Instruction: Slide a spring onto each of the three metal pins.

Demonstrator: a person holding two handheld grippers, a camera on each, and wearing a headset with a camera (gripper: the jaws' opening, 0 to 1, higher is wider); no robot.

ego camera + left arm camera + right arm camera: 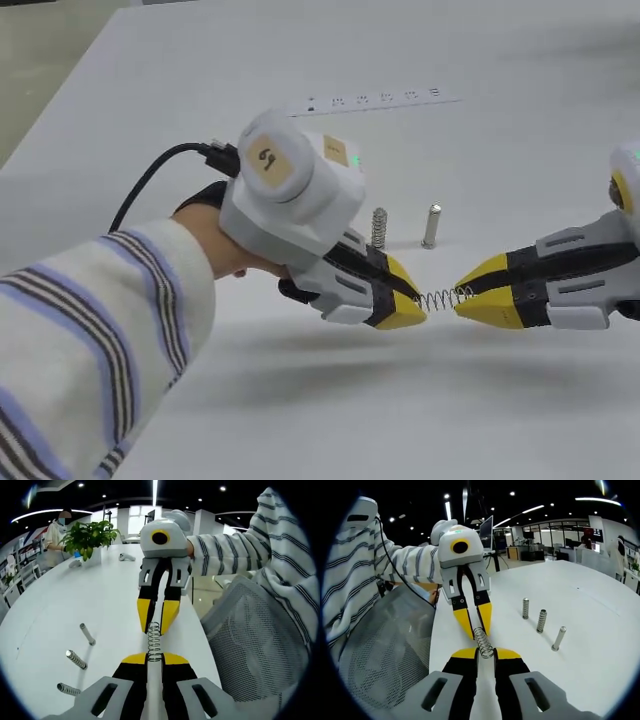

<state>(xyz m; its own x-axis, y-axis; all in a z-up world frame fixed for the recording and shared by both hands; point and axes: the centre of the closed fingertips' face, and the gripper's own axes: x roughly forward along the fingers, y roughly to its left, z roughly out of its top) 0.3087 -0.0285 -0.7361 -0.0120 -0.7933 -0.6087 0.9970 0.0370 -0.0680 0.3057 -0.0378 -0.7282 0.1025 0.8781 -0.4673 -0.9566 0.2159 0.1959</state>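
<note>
Tongs: state of each?

Reply: Left tongs (415,305) are closed on one end of a spring (443,297); right tongs (465,298) are closed on the other end. The spring spans the gap between the two tips, above the tabletop (300,400), near the pins and touching none of them.

Query: Progress against the task?

Reply: The right gripper view shows three upright pins in a row. The far pin (525,608) and the middle pin (541,621) each carry a coil over the shaft. The near pin (559,638) is bare. Judged from that, two of the three fittings are done.

Query: Remaining work?

Reply: One fitting. The held spring presumably belongs on the near pin. One pair of tongs would need to let go so that a free end can be lowered over the pin top; neither has done so yet.
</note>
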